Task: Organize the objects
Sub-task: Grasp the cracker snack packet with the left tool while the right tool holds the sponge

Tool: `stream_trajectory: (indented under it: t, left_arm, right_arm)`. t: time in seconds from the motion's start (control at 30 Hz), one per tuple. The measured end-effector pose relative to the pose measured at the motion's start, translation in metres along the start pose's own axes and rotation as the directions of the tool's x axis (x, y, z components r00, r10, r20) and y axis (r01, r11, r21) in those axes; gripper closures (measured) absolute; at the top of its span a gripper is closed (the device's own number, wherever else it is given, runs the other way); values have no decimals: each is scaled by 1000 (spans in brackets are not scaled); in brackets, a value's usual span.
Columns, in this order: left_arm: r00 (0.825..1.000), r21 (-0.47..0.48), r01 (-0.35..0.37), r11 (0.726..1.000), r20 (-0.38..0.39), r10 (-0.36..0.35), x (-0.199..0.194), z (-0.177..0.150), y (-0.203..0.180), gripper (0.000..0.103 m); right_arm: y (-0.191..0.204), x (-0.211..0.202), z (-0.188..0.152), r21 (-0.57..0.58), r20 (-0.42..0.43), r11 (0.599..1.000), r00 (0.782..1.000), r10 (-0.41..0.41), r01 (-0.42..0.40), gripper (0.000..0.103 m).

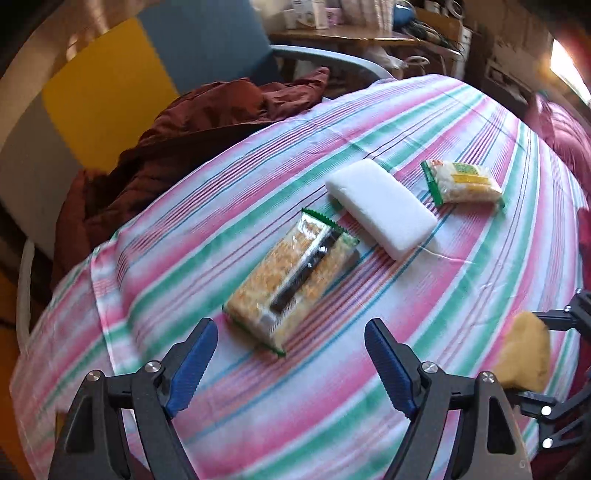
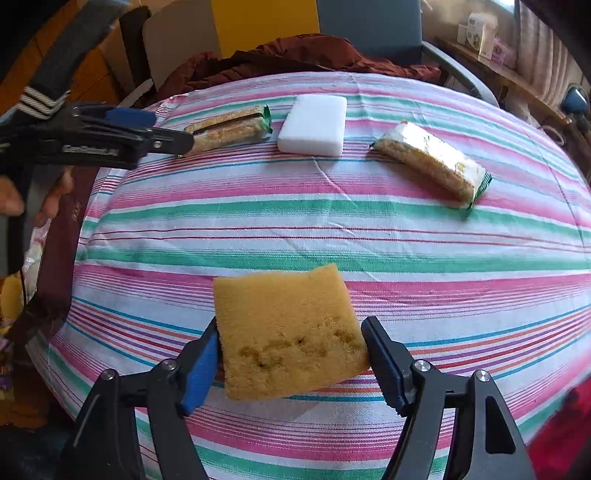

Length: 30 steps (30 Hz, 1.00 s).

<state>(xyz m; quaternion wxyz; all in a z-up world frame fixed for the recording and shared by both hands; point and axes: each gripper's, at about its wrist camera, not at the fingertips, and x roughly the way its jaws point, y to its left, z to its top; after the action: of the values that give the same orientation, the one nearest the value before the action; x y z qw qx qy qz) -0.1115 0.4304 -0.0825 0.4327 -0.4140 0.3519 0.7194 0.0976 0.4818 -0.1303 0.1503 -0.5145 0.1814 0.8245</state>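
Observation:
On the striped tablecloth (image 1: 461, 295) lie a clear snack packet (image 1: 295, 273) with green ends, a white foam block (image 1: 382, 206) and a second snack packet (image 1: 465, 182), in a row. My left gripper (image 1: 290, 325) is open and empty, its blue pads spread just short of the first packet's near end. In the right wrist view that gripper (image 2: 162, 129) reaches in from the left next to the same packet (image 2: 229, 129). My right gripper (image 2: 291, 325) is shut on a yellow sponge (image 2: 288, 332), tilted just above the cloth near the front edge.
A dark red jacket (image 1: 184, 129) is heaped on a grey chair (image 1: 332, 55) behind the table. A cluttered wooden shelf (image 1: 369, 33) stands at the back right. Red fabric (image 1: 569, 129) lies at the table's right edge. A person's hand (image 2: 14, 199) holds the left gripper.

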Motion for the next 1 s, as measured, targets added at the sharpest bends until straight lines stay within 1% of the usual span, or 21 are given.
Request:
stream_trajectory:
  t: [0.07, 0.2, 0.4, 0.5, 0.53, 0.57, 0.6, 0.63, 0.67, 0.83, 1.0]
  left_arm:
    - [1000, 33, 3, 999, 3, -3, 7, 5, 1, 19]
    - [1000, 101, -14, 995, -10, 16, 23, 12, 0, 19]
    - [1000, 97, -16, 995, -4, 16, 43, 23, 4, 19]
    - [1000, 56, -3, 998, -6, 4, 52, 24, 6, 20]
    - [1000, 6, 25, 1000, -6, -25, 53, 24, 10, 27]
    - [997, -43, 72, 996, -18, -73, 56, 24, 14, 35]
    - [996, -88, 87, 992, -15, -88, 54, 25, 17, 42]
    - [997, -97, 65, 993, -22, -67, 53, 25, 17, 51]
    - [997, -100, 65, 993, -25, -68, 52, 25, 15, 53]
    - [999, -127, 32, 991, -11, -34, 44, 13, -3, 54]
    - [1000, -239, 21, 971, -14, -26, 36, -1, -10, 54]
  right_arm:
    - [0, 0, 0, 1, 0, 1000, 1000, 2, -2, 28]
    - [-1, 0, 1, 3, -1, 1000, 1000, 7, -7, 27]
    - [-1, -1, 1, 8, 1, 1000, 1000, 11, -11, 26]
    - [0, -1, 1, 10, 1, 1000, 1000, 11, -11, 26]
    - [0, -1, 1, 10, 0, 1000, 1000, 12, -12, 25]
    - [0, -2, 0, 10, 1, 1000, 1000, 12, -12, 25]
    - [1, -2, 0, 9, 1, 1000, 1000, 11, -11, 26]
    - [1, -2, 0, 8, 1, 1000, 1000, 10, -10, 26]
    - [2, -3, 0, 7, 2, 1000, 1000, 9, -9, 26]
    - [2, -2, 0, 1, 1, 1000, 1000, 6, -6, 26]
    - [1, -1, 0, -2, -1, 1000, 1000, 4, -4, 27]
